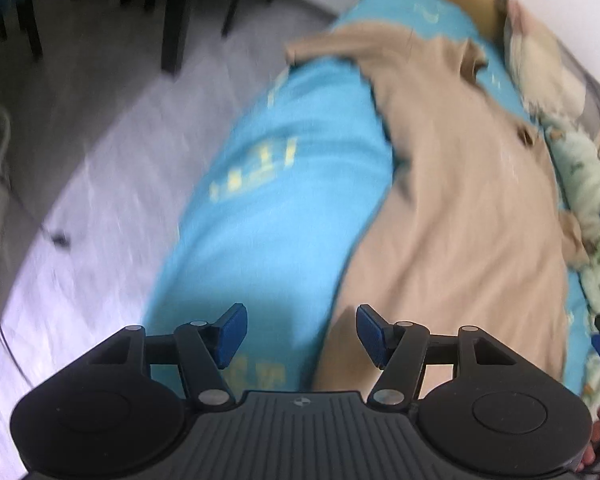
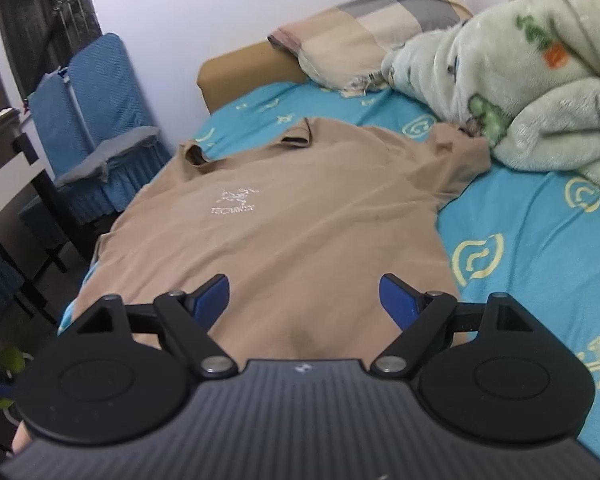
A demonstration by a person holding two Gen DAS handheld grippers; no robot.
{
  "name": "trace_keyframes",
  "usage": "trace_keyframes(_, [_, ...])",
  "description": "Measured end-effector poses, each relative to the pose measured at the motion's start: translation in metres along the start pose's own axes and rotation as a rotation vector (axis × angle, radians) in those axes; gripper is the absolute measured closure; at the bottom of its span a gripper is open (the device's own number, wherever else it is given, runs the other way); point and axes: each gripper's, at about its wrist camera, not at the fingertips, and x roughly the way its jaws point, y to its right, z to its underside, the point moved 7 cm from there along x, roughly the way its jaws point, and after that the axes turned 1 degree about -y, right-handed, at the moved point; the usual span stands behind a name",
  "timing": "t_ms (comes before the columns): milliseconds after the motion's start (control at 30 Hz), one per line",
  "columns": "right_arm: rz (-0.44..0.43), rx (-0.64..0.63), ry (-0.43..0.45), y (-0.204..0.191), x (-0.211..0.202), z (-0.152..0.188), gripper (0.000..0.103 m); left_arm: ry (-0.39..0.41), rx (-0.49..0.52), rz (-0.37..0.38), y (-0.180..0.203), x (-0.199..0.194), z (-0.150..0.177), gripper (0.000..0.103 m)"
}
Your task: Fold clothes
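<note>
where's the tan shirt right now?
The tan shirt lies spread flat on the blue bedsheet, centre of the right wrist view, collar toward the pillow, with the green blanket touching its right sleeve.

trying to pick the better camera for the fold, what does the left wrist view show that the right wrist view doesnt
Only the left wrist view shows the grey floor, dark furniture legs and the open left gripper.

Only the right wrist view shows the shirt's white chest logo, the blue covered chair and the open right gripper, nothing between its fingers.

Both show the tan shirt spread on the blue bedsheet, the pillow and the pale green blanket.
</note>
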Motion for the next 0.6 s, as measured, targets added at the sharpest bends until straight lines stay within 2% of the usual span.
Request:
trace_keyframes(100, [0.021,-0.014,0.021,0.0,-0.018,0.0,0.019,-0.069,0.002,-0.009,0.001,-0.001,0.018,0.046])
trace_keyframes(133, [0.026,-0.011,0.023,0.0,-0.023,0.0,0.019,-0.077,0.01,-0.02,0.002,-0.002,0.021,0.051])
trace_keyframes(233, [0.035,-0.01,0.034,-0.002,-0.034,0.001,0.019,-0.083,0.048,-0.014,0.011,-0.007,0.032,0.052])
trace_keyframes(300, [0.029,-0.015,0.034,-0.006,-0.04,0.004,0.019,-0.141,0.094,-0.019,0.018,-0.005,0.044,0.068])
trace_keyframes(333, [0.028,-0.022,0.036,-0.008,-0.043,0.005,0.019,-0.167,0.13,-0.034,0.021,-0.004,0.051,0.087])
trace_keyframes(367, [0.028,-0.029,0.037,-0.01,-0.045,0.006,0.019,-0.185,0.171,-0.057,0.024,-0.006,0.058,0.092])
trace_keyframes(467, [0.026,-0.05,0.038,-0.015,-0.055,0.012,0.019,-0.178,0.282,-0.134,0.027,-0.021,0.073,0.098])
trace_keyframes(533, [0.02,-0.06,0.042,-0.018,-0.058,0.013,0.019,-0.176,0.317,-0.151,0.032,-0.03,0.08,0.098])
trace_keyframes(600, [0.01,-0.069,0.054,-0.02,-0.06,0.013,0.019,-0.137,0.359,-0.154,0.038,-0.043,0.082,0.098])
